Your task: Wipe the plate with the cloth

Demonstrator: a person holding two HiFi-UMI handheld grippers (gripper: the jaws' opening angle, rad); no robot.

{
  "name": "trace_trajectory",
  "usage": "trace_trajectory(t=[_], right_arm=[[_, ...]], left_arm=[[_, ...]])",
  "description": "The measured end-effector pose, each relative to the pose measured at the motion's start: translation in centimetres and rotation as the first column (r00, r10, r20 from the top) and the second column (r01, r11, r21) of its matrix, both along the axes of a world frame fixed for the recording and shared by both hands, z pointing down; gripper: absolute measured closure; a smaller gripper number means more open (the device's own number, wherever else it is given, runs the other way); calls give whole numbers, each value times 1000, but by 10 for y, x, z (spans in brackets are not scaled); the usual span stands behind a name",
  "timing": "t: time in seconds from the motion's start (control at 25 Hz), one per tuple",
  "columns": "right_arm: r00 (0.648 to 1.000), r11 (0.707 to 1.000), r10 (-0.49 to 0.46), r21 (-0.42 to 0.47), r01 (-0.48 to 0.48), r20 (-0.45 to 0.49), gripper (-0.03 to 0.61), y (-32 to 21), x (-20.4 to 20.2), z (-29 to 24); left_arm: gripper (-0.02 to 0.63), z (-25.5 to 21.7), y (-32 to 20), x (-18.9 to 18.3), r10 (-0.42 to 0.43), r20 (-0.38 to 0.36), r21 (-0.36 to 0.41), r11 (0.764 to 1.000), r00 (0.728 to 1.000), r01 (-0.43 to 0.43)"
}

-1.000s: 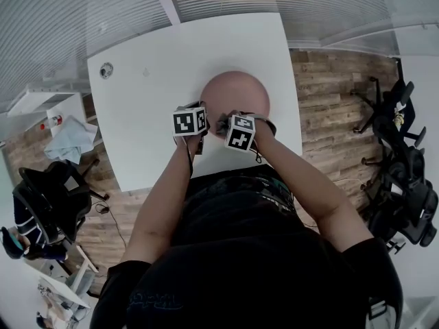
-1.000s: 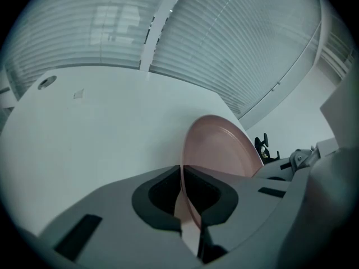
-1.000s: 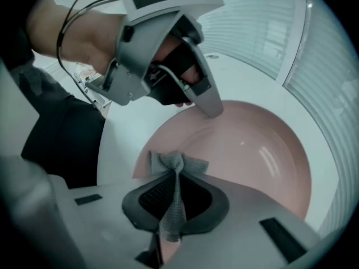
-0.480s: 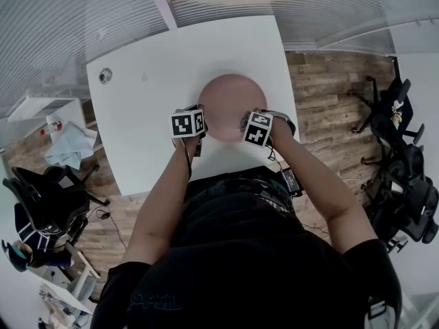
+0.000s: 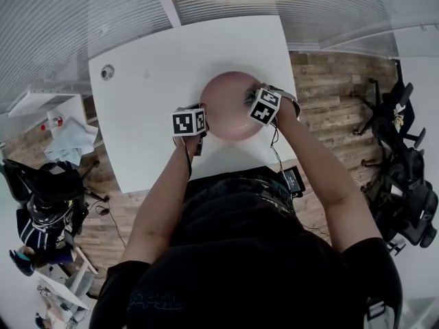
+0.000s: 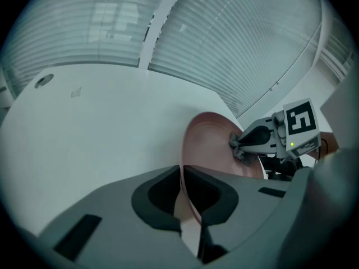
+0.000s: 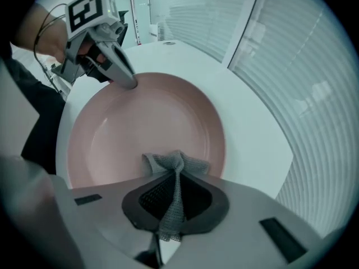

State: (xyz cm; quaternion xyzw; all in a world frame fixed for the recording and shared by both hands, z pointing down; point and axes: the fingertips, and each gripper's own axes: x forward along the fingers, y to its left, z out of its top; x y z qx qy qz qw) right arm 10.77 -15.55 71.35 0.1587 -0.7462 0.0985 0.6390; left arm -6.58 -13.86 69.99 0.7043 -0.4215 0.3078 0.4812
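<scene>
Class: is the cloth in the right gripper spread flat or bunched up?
Bunched up: the grey cloth is pinched into a narrow strip in the right gripper, its tip crumpled against the plate.

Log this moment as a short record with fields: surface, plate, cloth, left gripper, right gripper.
surface: white table
plate: pink, round, at the table's near right part, nothing in it but the cloth
cloth: grey mesh, bunched, against the plate's inner face near its right rim
left gripper: shut on the plate's left rim, as if steadying it
right gripper: shut on the cloth, pointing down at the plate
</scene>
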Motion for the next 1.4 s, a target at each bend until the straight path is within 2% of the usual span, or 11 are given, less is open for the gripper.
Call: trace_trajectory(t=[0.12,0.36,0.6,0.84,1.08,1.4], right_arm=[[999,999,16,30,-17,33,540,-20,-20,-1],[993,998,-54,51,49,101,540,-33,-81,-4],[975,993,-116,42,111,187,540,-7,-126,-7],[949,978,-203,-1,210,239,540,47,-153,-6],[925,961,-242,-57,270,293,540,94,-162,-9],[939,943,-269,-137,302,213,540,132,-113,-5]], left_arm=[[581,0,-1,-1,3,2,4,1000,1000,-3],[581,0,0,0,-12,-8,0,1000,1000,12],[583,0,0,-2,-41,-34,-8,999,999,40],[585,0,-1,-4,-68,-58,-20,998,996,66],[586,1,-2,-5,-71,-54,-17,997,996,70],[586,2,-2,-4,-62,-47,-15,998,997,62]])
